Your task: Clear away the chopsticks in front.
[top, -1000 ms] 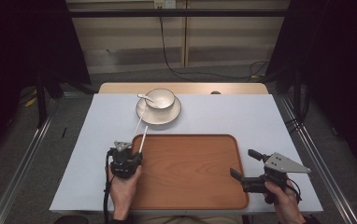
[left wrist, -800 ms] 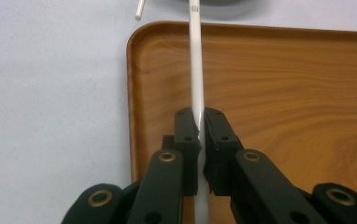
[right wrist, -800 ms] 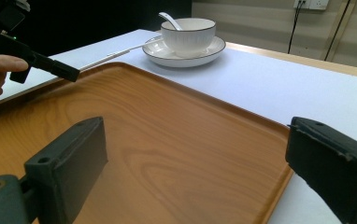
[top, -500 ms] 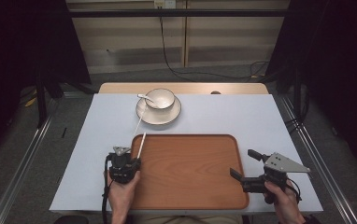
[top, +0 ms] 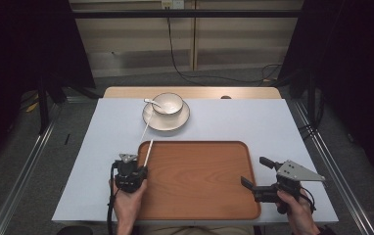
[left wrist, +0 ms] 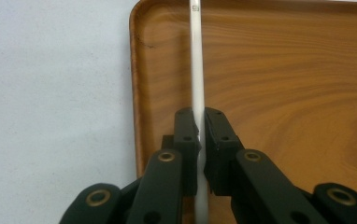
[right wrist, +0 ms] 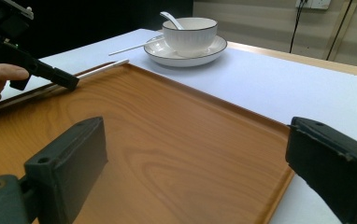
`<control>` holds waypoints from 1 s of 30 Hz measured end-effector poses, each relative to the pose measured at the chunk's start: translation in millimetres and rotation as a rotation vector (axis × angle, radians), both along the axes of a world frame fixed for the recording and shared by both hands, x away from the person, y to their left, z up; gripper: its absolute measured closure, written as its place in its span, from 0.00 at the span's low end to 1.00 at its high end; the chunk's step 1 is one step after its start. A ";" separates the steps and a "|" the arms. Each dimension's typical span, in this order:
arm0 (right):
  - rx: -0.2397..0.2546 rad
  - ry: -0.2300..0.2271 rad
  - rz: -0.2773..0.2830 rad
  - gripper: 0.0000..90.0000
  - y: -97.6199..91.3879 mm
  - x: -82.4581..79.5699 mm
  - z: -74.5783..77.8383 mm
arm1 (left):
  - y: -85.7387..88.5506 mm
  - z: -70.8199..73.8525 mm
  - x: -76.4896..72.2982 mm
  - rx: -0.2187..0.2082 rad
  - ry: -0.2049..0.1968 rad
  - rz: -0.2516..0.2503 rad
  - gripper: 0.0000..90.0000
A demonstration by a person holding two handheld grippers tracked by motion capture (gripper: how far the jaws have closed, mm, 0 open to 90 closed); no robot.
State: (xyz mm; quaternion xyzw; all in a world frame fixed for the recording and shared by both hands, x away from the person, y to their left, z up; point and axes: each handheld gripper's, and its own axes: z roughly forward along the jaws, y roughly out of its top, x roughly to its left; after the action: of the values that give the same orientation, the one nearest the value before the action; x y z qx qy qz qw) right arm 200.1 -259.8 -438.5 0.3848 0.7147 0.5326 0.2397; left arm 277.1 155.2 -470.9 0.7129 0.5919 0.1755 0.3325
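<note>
black grippers (top: 131, 175); grey plate (top: 298, 171)

A wooden tray (top: 199, 181) with a smooth, faintly glossy grain is being shown on a bench (top: 239, 122) covered in a matt, finely speckled pale sheet. A smooth white plastic-looking chopstick (left wrist: 196, 70) is being pinched by the matt black left tool (left wrist: 201, 140). A glossy white ceramic bowl (right wrist: 188, 32) and saucer (right wrist: 214, 49) are being seen beyond.

Left claw (top: 146, 164) grips chopstick (top: 148, 152) over tray (top: 199, 205).
</note>
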 end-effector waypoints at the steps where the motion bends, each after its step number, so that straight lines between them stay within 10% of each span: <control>1: -0.001 0.000 -0.001 0.06 -0.1 0.1 0.0 | 0.0 0.0 0.0 0.000 0.000 0.000 0.94; 30: -0.001 0.000 0.004 0.06 0.1 0.1 -0.1 | 1.4 0.3 -0.9 -0.044 0.010 0.006 0.87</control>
State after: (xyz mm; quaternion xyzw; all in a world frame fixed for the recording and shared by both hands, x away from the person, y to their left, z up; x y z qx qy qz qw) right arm 200.2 -259.7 -438.6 0.3833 0.7158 0.5326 0.2389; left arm 276.1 156.5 -470.6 0.7046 0.5995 0.1600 0.3444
